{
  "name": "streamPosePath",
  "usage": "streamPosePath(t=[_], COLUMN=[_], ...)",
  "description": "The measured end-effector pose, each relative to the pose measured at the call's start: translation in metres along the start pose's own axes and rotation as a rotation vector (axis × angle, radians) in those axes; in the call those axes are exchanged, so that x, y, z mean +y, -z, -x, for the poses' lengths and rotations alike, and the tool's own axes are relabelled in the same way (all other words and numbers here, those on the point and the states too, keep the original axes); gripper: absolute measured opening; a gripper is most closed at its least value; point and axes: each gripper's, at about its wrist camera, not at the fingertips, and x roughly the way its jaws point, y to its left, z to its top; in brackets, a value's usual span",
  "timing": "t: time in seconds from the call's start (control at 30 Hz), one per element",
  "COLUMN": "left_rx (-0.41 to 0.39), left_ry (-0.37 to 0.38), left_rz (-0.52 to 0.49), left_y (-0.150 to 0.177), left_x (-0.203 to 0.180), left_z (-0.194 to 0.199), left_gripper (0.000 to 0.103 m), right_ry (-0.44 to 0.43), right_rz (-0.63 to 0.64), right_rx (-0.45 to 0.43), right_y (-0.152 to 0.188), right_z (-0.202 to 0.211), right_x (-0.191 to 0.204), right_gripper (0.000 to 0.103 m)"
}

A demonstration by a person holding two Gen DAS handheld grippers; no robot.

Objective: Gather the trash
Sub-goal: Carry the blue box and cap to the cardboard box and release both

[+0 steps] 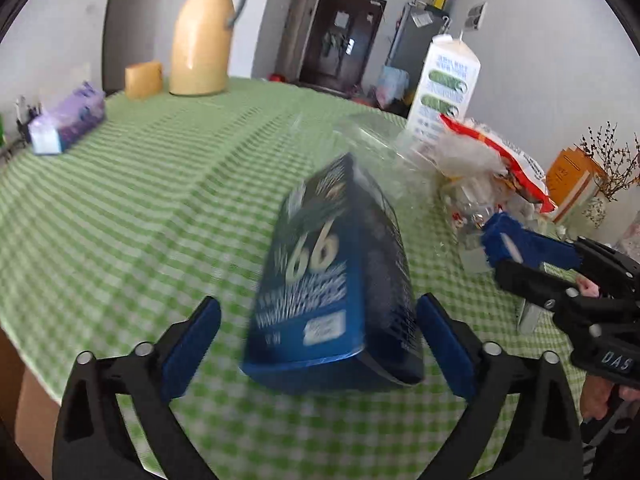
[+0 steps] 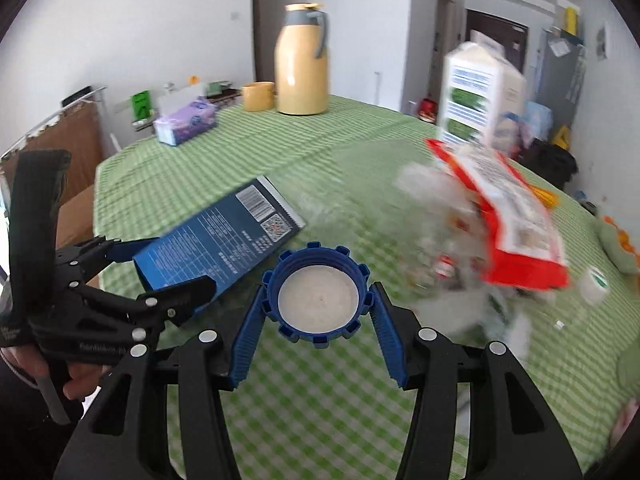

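A blue carton [image 1: 332, 280] printed with "66" lies tilted and blurred on the green checked tablecloth [image 1: 160, 200]. It sits between the pads of my left gripper [image 1: 320, 304], which is open, with a clear gap on the left side. The right wrist view shows the same blue carton [image 2: 216, 240] and left gripper [image 2: 168, 270] at the left. My right gripper [image 2: 320, 292] is shut on a blue ribbed cap [image 2: 320, 300], its white inside facing the camera. Beyond it lie a red-and-white snack bag [image 2: 516, 232], crumpled clear plastic [image 1: 460, 156] and a white milk carton [image 2: 480, 96].
A yellow thermos jug [image 1: 204, 40], a yellow mug [image 1: 144, 78] and a purple tissue pack [image 1: 68, 120] stand at the far side. A small white cap [image 2: 596, 280] and orange fruit [image 2: 620, 236] lie at the right. The table edge [image 1: 24, 352] runs close on the left.
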Motion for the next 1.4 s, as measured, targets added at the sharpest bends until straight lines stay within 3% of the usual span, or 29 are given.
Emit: streamPosePath(t=[0.13,0.17,0.3,0.47,0.57,0.73,0.8,0.9,1.07,1.17,1.33,1.4], left_rx=[0.063,0.067,-0.009,-0.144,-0.218,-0.271,-0.253,-0.185,0.038,0.087,0.117,0.14], left_ry=[0.016,0.022,-0.004,-0.079,-0.205,-0.451,-0.573,-0.68,-0.724,-0.721,-0.698,-0.694], left_rz=[0.025,0.045,0.027,0.016,0.065,0.191,0.263,0.41,0.739,0.802,0.831,0.829], left_y=[0.002,0.002,0.0,-0.001,0.006,0.034,0.053,0.09,0.162,0.183,0.206,0.201], left_x=[-0.002,0.0,-0.006,-0.001,0.029,0.103,0.144,0.201,0.29,0.311,0.334,0.341], left_z=[-0.02,-0.022,-0.005,0.057,0.105,0.167,0.192,0.217,0.222,0.219,0.215,0.208], left_gripper=[0.073,0.063,0.06,0.06,0.06,0.06,0.06,0.06,0.06,0.059,0.059,0.059], right_ry=[0.017,0.018,0.011,-0.038,-0.105,-0.301,-0.386,-0.518,-0.695,-0.686,-0.633,-0.625], right_rz=[-0.006,-0.006,-0.01,0.02,0.083,0.214,0.277,0.374,0.542,0.631,0.647,0.656], right_rx=[0.001,0.002,0.003,0.004,0.005,0.009,0.016,0.049,0.185,0.248,0.36,0.39], right_y=[0.004,0.002,0.002,-0.005,-0.016,-0.045,-0.055,-0.062,-0.054,-0.038,-0.02,-0.014], right_z=[0.005,0.003,0.003,-0.003,-0.013,-0.043,-0.055,-0.071,-0.112,-0.142,-0.189,-0.199], right_x=[-0.011,-0.009,-0.009,0.009,0.042,0.136,0.182,0.252,0.376,0.423,0.457,0.464], right_gripper=[0.052,0.052,0.052,0.052,0.052,0.052,0.052,0.052,0.052,0.052,0.052,0.052])
